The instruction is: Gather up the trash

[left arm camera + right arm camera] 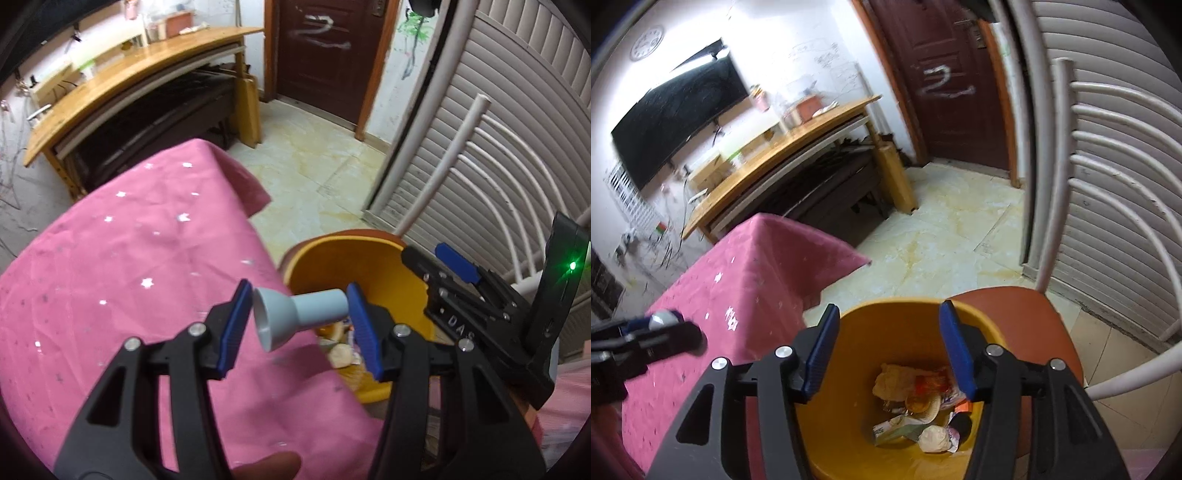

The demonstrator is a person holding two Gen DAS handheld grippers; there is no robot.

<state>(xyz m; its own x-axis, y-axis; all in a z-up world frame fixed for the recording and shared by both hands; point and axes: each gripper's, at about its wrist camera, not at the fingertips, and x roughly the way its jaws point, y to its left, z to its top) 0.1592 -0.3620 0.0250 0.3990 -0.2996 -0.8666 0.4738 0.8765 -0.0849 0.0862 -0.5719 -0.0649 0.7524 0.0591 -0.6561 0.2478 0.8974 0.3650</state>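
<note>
Two grippers near orange bin (849, 424): left gripper (300, 314) clamped on grey funnel (295, 314); right gripper (886, 350) empty, agape over trash (916, 402).

The funnel (295, 314) hid part of the bin (369, 266), whose trash (343, 354) showed only as a blur between the pads. From the right wrist, the left gripper (661, 325) was blurred and cut off by the frame edge (its grey load barely showed). The bin's near rim ran out of that frame.
</note>
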